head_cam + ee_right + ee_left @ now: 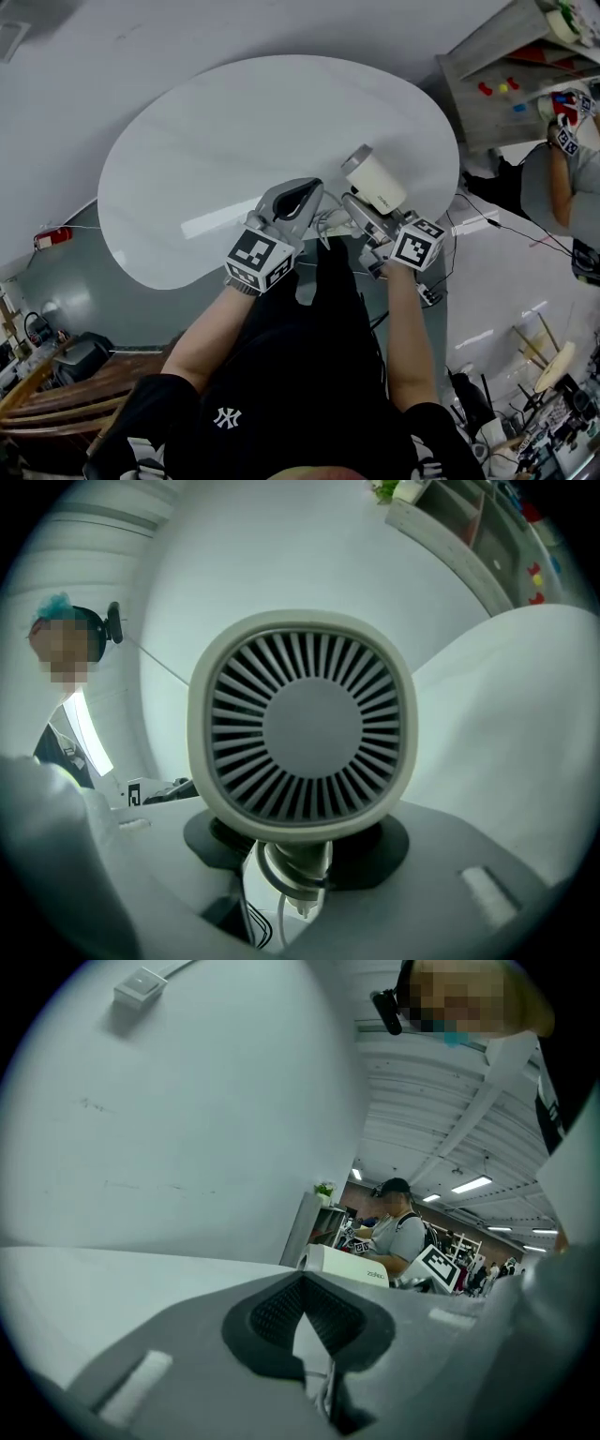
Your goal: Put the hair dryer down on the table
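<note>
— Over the near right edge of the table [187, 141], the right gripper [364, 214] is clamped on the dryer [377, 178] by its handle, with the grille toward its camera. The dryer looks carried, not yet set down.
— And the left gripper [300, 195]?
— Jaws together, seemingly pinching the cord [326, 223] just beside the dryer.
— Next move?
— Probably lower the dryer farther in, then let go. The near rim sits close below it, while the far and left top lies bare, so there's room. The slack cord could snag.
</note>
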Tool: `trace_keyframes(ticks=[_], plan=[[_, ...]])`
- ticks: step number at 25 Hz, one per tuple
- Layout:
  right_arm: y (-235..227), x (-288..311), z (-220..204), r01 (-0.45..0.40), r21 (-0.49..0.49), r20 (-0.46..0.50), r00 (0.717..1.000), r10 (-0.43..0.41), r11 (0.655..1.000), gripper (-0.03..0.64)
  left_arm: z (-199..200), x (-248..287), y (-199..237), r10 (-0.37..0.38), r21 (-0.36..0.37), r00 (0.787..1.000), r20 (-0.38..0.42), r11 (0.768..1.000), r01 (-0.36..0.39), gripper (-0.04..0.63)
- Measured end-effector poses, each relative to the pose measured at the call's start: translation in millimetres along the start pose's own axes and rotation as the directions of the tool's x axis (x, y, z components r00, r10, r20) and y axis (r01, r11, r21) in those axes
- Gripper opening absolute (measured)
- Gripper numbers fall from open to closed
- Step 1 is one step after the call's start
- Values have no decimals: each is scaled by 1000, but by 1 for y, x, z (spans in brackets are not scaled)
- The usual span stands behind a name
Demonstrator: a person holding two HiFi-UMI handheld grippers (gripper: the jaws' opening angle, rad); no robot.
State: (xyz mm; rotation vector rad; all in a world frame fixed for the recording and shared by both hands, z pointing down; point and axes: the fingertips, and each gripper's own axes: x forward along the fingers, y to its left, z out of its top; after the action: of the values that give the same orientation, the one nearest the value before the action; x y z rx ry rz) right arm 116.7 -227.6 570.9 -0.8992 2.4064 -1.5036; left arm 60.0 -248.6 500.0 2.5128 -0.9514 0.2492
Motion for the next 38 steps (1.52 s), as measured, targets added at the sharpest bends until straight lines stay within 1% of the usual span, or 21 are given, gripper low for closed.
trace_keyframes(ticks=[7,10,14,21,28,31,33,36,38], plan=[[-21,5,-10,29,35,-117,993,-25,999,218,-9,7,-1,39,-20,999,-26,999,-40,0],[-41,20,-4,33,67,-156,988,-22,997,219,-13,25,15,49,-32,998,-44,998,-50,0],[-73,35,1,43,134,-199,980,-15,990,224,-24,48,36,63,-54,996,-67,996,-67,0],[-97,45,1,72,236,-263,965,-7,969,230,-32,63,51,81,-80,993,-86,993,-88,0],[-116,50,5,112,291,-304,953,-20,950,243,-32,74,59,88,-98,991,-97,990,-97,0],[-118,43,7,119,303,-314,949,-19,945,249,-30,76,54,88,-103,991,-98,990,-98,0],[-120,37,7,128,312,-325,945,-20,942,255,-30,78,49,87,-103,991,-100,990,-97,0],[-127,41,2,152,317,-356,934,-31,936,273,-32,78,57,81,-105,991,-104,990,-92,0],[-130,42,-3,171,314,-382,923,-40,934,321,-34,78,63,75,-105,991,-107,991,-87,0]])
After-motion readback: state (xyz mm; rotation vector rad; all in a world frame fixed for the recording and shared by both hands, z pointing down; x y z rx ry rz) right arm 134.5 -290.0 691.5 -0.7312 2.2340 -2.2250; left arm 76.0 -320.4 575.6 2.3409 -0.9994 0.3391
